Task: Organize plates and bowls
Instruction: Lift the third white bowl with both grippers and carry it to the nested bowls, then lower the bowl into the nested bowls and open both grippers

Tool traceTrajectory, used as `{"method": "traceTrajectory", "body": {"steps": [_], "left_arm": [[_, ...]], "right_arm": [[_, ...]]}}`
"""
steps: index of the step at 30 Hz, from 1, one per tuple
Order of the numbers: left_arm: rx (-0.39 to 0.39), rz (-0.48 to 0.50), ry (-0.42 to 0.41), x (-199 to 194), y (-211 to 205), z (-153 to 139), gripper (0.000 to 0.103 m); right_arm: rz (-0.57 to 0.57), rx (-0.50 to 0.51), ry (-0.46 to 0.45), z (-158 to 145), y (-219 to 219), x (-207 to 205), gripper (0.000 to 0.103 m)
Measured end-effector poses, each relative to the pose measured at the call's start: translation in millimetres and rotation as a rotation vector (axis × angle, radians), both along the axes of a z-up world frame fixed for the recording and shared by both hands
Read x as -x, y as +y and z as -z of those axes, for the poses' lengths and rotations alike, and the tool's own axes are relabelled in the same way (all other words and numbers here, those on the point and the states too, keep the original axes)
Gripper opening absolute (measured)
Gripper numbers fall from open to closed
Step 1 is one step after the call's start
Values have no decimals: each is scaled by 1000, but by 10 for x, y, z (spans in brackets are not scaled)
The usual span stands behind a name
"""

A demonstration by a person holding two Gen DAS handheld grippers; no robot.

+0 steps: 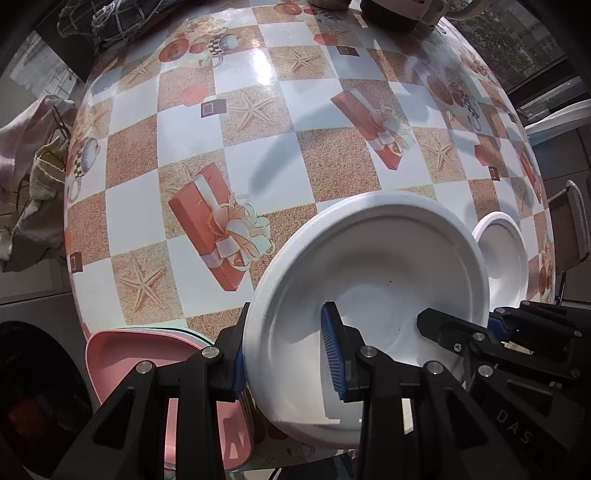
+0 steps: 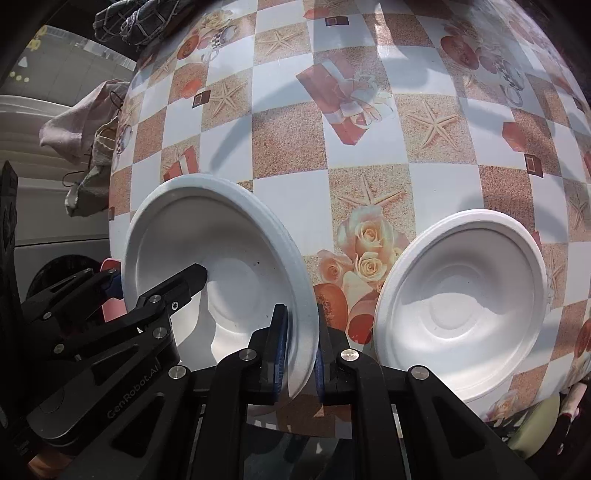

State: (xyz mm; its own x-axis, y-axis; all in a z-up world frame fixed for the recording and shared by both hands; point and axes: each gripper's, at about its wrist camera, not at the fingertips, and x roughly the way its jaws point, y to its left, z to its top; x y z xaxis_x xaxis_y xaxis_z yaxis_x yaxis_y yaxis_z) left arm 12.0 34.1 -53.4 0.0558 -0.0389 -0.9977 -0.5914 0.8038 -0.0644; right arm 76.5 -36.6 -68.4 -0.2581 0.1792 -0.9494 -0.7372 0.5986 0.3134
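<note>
A white foam bowl (image 1: 384, 266) sits at the table's near edge, seen in both views (image 2: 229, 243). My left gripper (image 1: 284, 354) straddles its left rim, one finger outside, one inside. My right gripper (image 2: 299, 350) straddles its right rim, and its fingers (image 1: 443, 328) show in the left wrist view. Neither gripper's jaws press the rim visibly. A second white bowl (image 2: 461, 302) lies to the right, also in the left wrist view (image 1: 506, 254). A stack of pink plates (image 1: 147, 369) lies at the left.
The table wears a checkered cloth (image 1: 258, 147) with starfish and gift-box prints. Dark fabric (image 1: 110, 18) and containers (image 1: 391, 14) stand at the far edge. Cloths (image 1: 33, 166) hang off the left side. A chair (image 1: 572, 229) stands at the right.
</note>
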Motion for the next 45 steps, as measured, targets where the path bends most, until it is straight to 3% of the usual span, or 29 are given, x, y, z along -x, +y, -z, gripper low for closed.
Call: {"method": "traceTrajectory", "body": {"steps": [4,10,25,41,45], "left_arm": [[-7,38,-26,119,-199,-234,37],[-3,127,-61,-140,-323,-354,37],[5,355,-72,-843,-1051,-347,38],[14,378,-11,-1122,-1206,-67,39],[3,383,-5,-1139,-1234,-29,45]], "right_arm": [[36,-15,-20,-137,-270,-71,15],[124,-22,-43,-309,-629,-214,15],[338,9,-61,-328,-1422,-776,15],[343,48,-43,-42,-1548,-1023,16],[338,46,-40,-7,-1551,-1055,15]]}}
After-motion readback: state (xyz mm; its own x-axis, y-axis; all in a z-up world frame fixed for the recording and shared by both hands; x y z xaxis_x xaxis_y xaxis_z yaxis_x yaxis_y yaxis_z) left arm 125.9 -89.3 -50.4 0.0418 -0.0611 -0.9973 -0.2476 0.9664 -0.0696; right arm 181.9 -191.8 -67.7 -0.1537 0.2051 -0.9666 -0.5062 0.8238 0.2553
